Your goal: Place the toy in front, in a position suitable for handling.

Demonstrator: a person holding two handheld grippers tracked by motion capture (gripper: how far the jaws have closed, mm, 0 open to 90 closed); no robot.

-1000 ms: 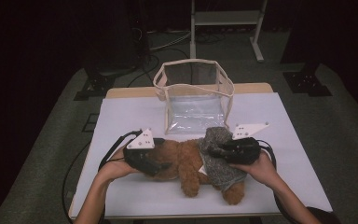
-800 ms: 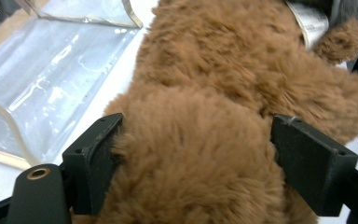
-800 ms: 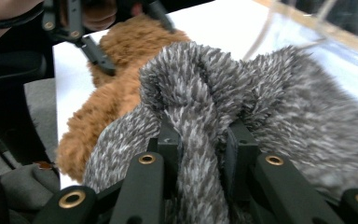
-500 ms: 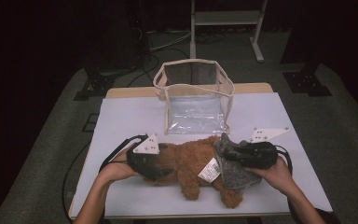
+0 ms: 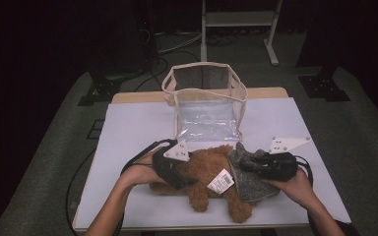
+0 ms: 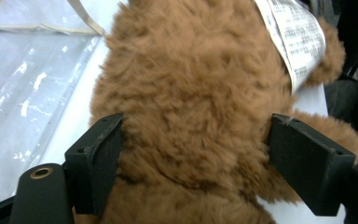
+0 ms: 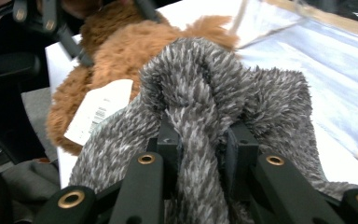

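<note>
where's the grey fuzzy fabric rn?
In the high view the grey fuzzy fabric lies at the table's near right, draped over the brown plush toy, below the clear bag. The right gripper pinches a fold of it.

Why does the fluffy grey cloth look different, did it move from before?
Yes. The fluffy grey cloth, pinched in the right gripper, has slid right, farther past the right edge of the clear plastic bag, uncovering more of the brown teddy bear.

- A table [image 5: 128, 128] with a white top and a wooden far edge stands on grey carpet [image 5: 54, 162].
- Beyond it the room lies dark.
- A pale metal frame [image 5: 236, 19] stands behind, cables [image 5: 172, 42] on the floor beside it.
</note>
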